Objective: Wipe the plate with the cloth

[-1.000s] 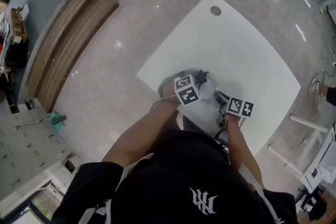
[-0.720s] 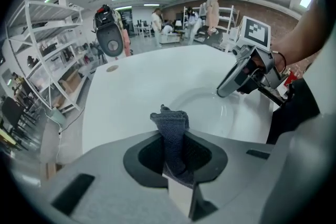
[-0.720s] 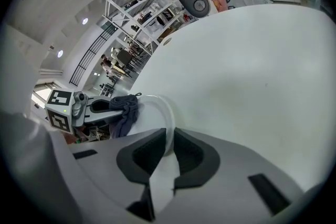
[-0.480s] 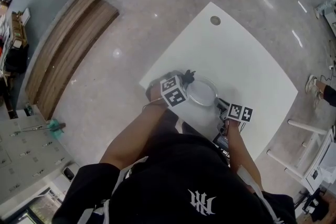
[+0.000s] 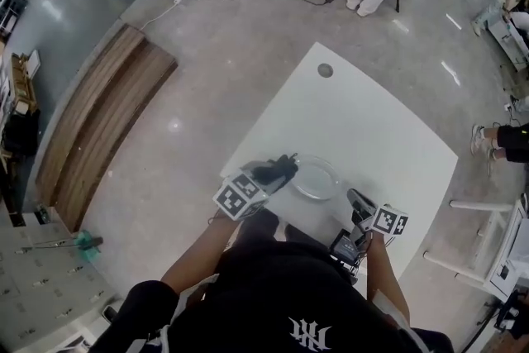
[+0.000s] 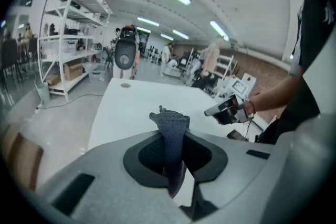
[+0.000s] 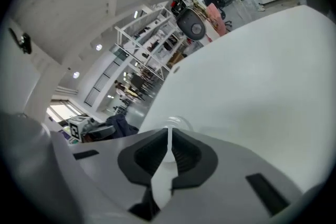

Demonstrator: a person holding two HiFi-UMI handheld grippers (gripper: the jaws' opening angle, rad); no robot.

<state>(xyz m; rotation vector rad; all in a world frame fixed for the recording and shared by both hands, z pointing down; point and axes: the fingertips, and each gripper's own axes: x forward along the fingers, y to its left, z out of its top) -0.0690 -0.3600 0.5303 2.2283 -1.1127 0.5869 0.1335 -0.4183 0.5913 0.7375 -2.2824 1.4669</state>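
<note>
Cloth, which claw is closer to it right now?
Left. The left claw is clamped on the cloth; the right claw sits apart from it, at the opposite rim of the plate.

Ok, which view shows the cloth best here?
The left gripper view: the cloth stands close up, pinched in the left hand-held gripper. The head view shows only a small dark bunch; the right gripper view, a distant dark patch.

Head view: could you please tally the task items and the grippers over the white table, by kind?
plate: 1
cloth: 1
grippers: 2, the left gripper and the right gripper
total: 4
</note>
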